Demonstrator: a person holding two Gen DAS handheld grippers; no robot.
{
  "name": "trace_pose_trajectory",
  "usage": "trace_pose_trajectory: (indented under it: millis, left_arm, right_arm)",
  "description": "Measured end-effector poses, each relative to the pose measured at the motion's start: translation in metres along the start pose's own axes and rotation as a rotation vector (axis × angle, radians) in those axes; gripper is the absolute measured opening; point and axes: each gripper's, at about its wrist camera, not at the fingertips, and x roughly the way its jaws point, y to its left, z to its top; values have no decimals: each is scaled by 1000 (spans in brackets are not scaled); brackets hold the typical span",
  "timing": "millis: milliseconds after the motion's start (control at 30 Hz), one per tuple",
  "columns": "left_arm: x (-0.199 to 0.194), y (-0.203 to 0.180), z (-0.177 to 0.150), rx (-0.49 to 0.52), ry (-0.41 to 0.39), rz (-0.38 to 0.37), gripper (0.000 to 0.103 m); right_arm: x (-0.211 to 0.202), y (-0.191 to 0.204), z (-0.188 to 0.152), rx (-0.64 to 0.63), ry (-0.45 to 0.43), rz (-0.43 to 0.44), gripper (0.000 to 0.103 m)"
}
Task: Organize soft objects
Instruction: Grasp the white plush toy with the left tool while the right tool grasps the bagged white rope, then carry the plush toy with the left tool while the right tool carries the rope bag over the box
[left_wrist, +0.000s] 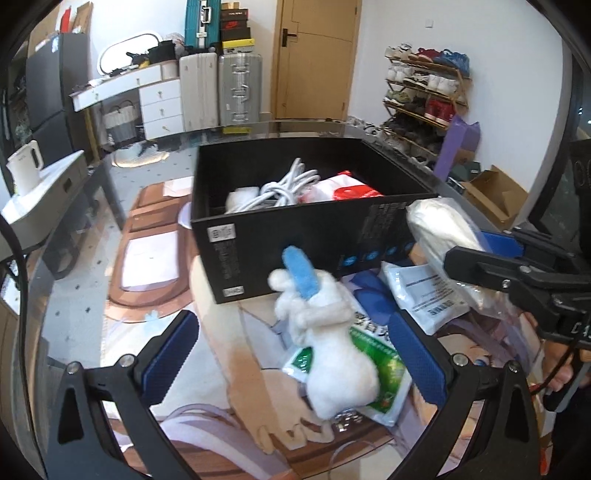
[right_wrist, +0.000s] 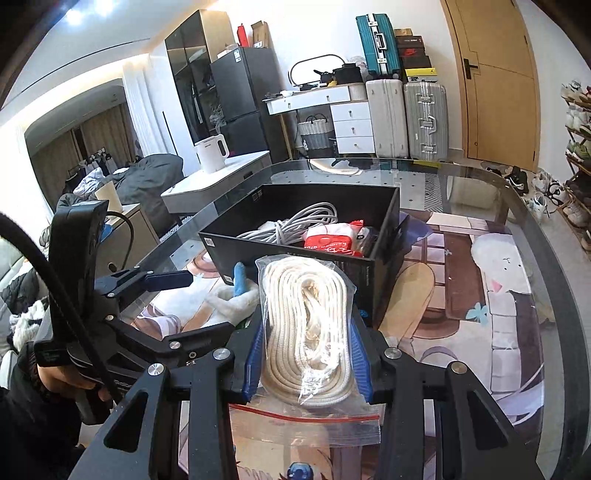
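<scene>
A black box (left_wrist: 295, 236) stands on the glass table and holds a white cable coil (left_wrist: 284, 188) and a red-and-white packet (left_wrist: 351, 192). My right gripper (right_wrist: 306, 354) is shut on a clear bag of white rope (right_wrist: 310, 325), held just before the box (right_wrist: 369, 269); the bag also shows in the left wrist view (left_wrist: 447, 236). My left gripper (left_wrist: 295, 354) is open, its fingers either side of a white plush toy (left_wrist: 332, 339) with a blue part (left_wrist: 301, 273), which lies on a green packet (left_wrist: 388, 373).
A white printed pouch (left_wrist: 421, 291) lies beside the box on the right. The glass table edge (right_wrist: 535, 236) curves round to the right. A white kettle (right_wrist: 212, 151) stands on a side unit at the left. Suitcases and a shoe rack stand behind.
</scene>
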Motion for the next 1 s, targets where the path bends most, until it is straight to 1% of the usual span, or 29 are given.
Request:
trace_pose_trajectory:
  millis: [133, 200, 233, 300, 333, 367, 400, 433, 500, 633, 700, 1000]
  left_arm:
    - [3, -3, 1, 11, 13, -20, 100]
    - [8, -4, -1, 15, 33, -37, 91]
    - [9, -6, -1, 18, 42, -43, 89]
    - [12, -8, -3, 27, 59, -63, 80]
    - [11, -8, -4, 29, 60, -80, 78]
    - [10, -8, -5, 28, 59, -96, 75]
    - [9, -8, -5, 29, 56, -104, 68]
    - [7, -8, -6, 29, 53, -117, 65]
    - [5, -8, -7, 20, 47, -135, 54]
    - [-1, -4, -9, 7, 37, -138, 42]
    - [-2, -2, -10, -3, 33, -133, 33]
    - [-8, 5, -13, -26, 17, -124, 31]
  right_arm:
    - [-3, -3, 0, 4, -6, 0, 41]
    - [-4, -4, 0, 6, -8, 2, 41]
    - [-4, -4, 0, 6, -9, 1, 41]
    - [-4, -4, 0, 8, -8, 2, 41]
    - [-4, -5, -1, 8, -8, 1, 41]
    - [-4, -5, 0, 8, -8, 1, 41]
    - [-3, -5, 0, 7, -5, 0, 41]
    - [-3, -5, -1, 7, -5, 0, 41]
    - [-3, -5, -1, 7, -2, -3, 41]
    - [-2, -5, -1, 8, -3, -3, 41]
    - [-2, -5, -1, 8, -3, -5, 41]
    - [-2, -6, -1, 8, -5, -7, 41]
